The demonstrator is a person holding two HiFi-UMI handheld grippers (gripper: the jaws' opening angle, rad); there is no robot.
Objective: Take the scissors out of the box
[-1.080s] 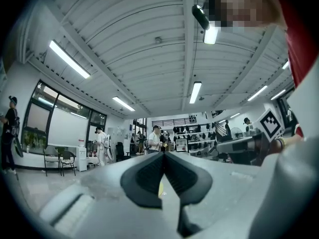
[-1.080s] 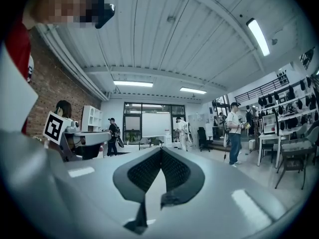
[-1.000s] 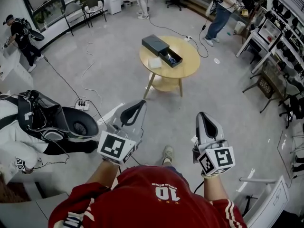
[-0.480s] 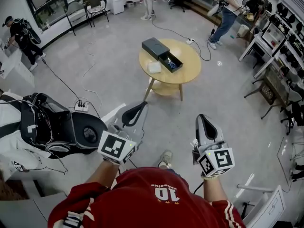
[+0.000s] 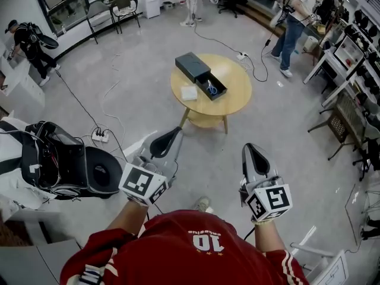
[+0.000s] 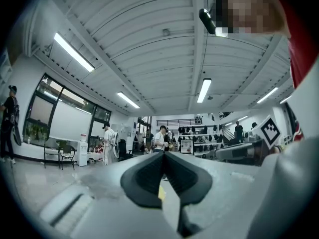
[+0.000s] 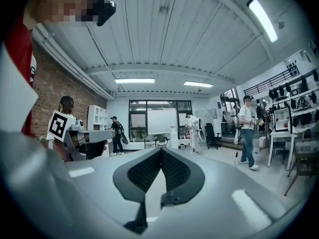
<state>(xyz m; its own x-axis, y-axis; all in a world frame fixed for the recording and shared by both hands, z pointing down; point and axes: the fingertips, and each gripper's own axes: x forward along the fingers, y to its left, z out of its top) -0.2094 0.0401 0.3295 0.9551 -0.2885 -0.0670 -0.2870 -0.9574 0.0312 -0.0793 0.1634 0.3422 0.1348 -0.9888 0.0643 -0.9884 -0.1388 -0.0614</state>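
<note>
In the head view, a round wooden table (image 5: pixel 228 103) stands in the upper middle of the frame. On it lies a dark box (image 5: pixel 193 64) with its tray slid out toward the lower right. The scissors (image 5: pixel 211 88), blue-handled, lie inside that open tray. A small white pad (image 5: pixel 189 92) sits on the tabletop just left of the tray. The left gripper (image 5: pixel 175 134) and the right gripper (image 5: pixel 254 150) are at lower centre, well apart from the table, both pointing up the frame toward it. A black bag (image 5: pixel 59 159) rests on the floor at the left edge, and a person in jeans (image 5: pixel 294 22) stands at upper right.

In the left gripper view, the left gripper (image 6: pixel 164 163) has its jaws pressed together with nothing between them. The right gripper's marker cube (image 6: pixel 270 130) shows at the right edge.

In the right gripper view, the right gripper (image 7: pixel 160 158) also has its jaws closed on each other and empty. The left gripper's marker cube (image 7: pixel 60 125) appears at the left, and the person in jeans (image 7: pixel 246 131) stands at the right.
</note>
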